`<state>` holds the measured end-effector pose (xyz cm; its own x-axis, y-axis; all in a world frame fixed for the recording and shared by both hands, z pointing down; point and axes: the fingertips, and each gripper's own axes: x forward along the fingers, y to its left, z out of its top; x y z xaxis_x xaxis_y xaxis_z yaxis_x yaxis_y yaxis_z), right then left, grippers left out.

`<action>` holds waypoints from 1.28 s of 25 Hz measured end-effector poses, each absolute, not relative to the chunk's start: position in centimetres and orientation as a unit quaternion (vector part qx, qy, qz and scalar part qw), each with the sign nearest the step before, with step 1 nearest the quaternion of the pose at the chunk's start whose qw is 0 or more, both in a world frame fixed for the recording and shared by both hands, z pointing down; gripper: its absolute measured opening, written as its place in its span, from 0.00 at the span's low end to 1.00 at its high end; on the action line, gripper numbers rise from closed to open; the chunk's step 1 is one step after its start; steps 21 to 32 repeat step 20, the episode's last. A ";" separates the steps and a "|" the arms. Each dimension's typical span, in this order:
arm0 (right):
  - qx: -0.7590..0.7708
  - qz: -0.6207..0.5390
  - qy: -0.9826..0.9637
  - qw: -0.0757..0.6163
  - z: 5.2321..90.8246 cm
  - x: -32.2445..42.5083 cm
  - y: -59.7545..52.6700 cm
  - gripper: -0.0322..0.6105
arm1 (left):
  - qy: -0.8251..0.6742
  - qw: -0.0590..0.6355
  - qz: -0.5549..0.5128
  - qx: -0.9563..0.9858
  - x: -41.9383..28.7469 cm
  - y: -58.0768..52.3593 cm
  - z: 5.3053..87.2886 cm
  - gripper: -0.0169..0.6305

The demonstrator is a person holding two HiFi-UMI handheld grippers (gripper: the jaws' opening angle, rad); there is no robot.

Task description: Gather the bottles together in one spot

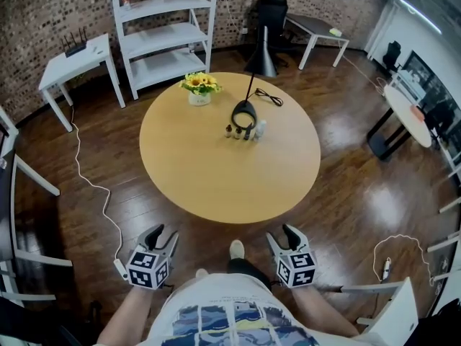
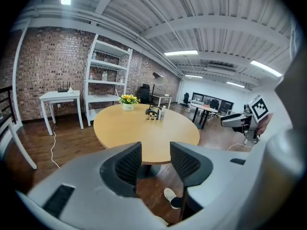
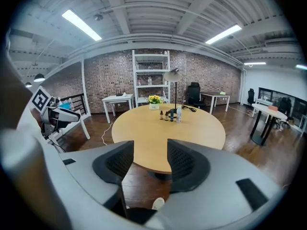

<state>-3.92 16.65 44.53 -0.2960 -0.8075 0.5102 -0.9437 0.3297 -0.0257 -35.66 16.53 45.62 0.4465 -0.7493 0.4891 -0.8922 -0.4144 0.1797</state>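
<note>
Several small bottles stand in a row on the far half of the round wooden table (image 1: 216, 171): three small dark bottles (image 1: 237, 132) and a taller clear bottle (image 1: 260, 130) at the right end, close together. The same row of bottles (image 2: 156, 115) shows far off in the left gripper view, and the bottles (image 3: 171, 115) in the right gripper view. My left gripper (image 1: 163, 238) and right gripper (image 1: 282, 235) are held low near my body, off the table's near edge. Both are open with nothing between the jaws.
A black desk lamp (image 1: 245, 110) stands just behind the bottles, its cord trailing right. A pot of yellow flowers (image 1: 199, 89) sits at the table's far left. White shelving (image 1: 164, 34) and a small white table (image 1: 75, 56) stand beyond. A white cable (image 1: 94, 186) runs across the floor.
</note>
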 end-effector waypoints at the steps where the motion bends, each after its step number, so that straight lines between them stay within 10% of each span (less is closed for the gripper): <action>1: 0.554 0.161 -0.789 0.212 44.6 -4.1 16.9 0.43 | -0.500 0.212 0.170 0.822 -36.0 16.8 45.7 0.30; 32: 0.547 0.150 -0.791 0.230 45.4 -4.6 18.1 0.43 | -0.523 0.218 0.186 0.802 -39.7 19.3 47.2 0.30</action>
